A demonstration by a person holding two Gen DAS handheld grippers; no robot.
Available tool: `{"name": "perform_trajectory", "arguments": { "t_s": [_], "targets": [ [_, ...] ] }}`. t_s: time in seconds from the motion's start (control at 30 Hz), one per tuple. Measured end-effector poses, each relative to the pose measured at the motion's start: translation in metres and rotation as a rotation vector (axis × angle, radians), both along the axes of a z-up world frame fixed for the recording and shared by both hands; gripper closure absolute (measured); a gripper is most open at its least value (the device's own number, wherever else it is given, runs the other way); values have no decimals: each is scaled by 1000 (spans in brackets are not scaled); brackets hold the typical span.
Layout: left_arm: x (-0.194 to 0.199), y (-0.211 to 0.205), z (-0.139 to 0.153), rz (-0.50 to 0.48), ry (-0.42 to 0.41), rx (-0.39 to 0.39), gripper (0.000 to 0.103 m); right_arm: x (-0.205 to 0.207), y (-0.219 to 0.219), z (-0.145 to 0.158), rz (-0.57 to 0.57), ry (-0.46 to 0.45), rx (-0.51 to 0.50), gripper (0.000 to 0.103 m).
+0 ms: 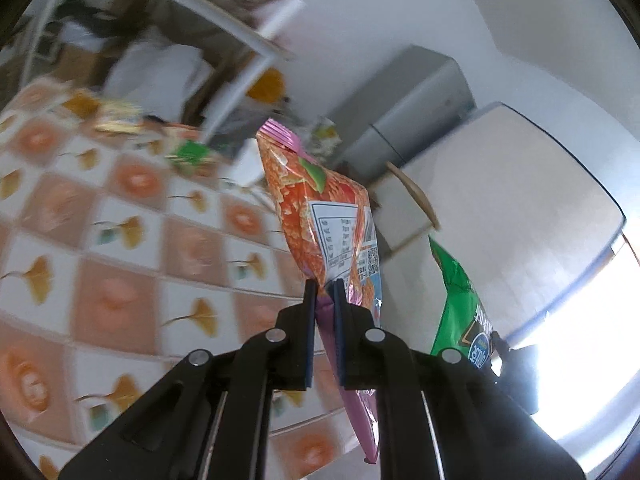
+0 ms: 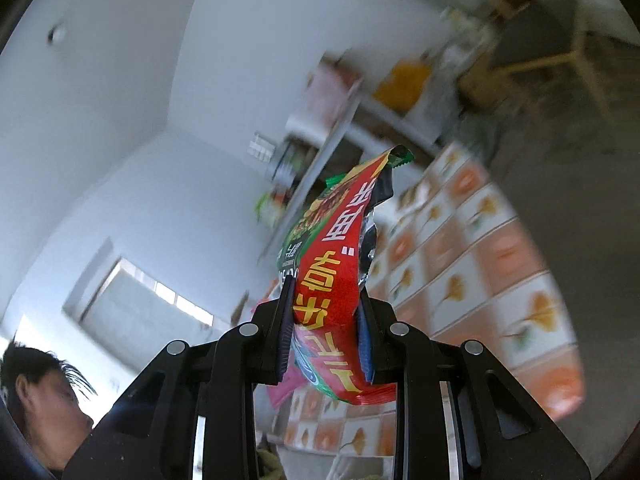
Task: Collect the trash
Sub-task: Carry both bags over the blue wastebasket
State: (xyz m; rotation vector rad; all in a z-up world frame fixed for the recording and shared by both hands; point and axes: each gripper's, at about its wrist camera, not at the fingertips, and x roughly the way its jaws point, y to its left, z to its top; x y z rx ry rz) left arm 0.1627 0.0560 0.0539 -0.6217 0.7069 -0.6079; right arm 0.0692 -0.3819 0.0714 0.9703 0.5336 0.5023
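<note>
Wrappers are already off the table and in the air: an orange snack wrapper (image 1: 320,216) with a pink crimped top stands up out of the left gripper (image 1: 324,292), whose jaws are clenched tight on its lower end, and its long axis runs straight along the fingers and away from the camera. A red-and-green snack bag (image 2: 332,280) sits likewise in the right gripper (image 2: 326,312), jaws clamped across its wider, crumpled middle, with its length also pointing forward and a torn end uppermost. In the left view the green bag (image 1: 456,312) shows just to the right of the orange one, so the two hands ride side by side. Below and behind both lies the tiled tablecloth (image 1: 120,240), with more litter (image 1: 116,118) at its far edge. No bin is in view, so which hand is nearer the drop cannot be told.
</note>
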Motion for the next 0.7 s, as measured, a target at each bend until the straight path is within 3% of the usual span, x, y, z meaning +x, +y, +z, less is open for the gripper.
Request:
{"name": "perform_trajectory", "arguments": {
  "t_s": [0.23, 0.4, 0.57, 0.7],
  "targets": [
    [18, -97, 27, -199, -49, 27, 95, -115, -97, 2, -384, 7, 30, 78],
    [28, -178, 25, -321, -37, 70, 95, -190, -137, -34, -615, 47, 119, 78],
    [33, -236, 8, -401, 1, 116, 95, -214, -155, -84, -680, 133, 190, 78],
    [35, -260, -3, -427, 19, 142, 95, -205, -170, -128, -680, 201, 251, 78]
  ]
}}
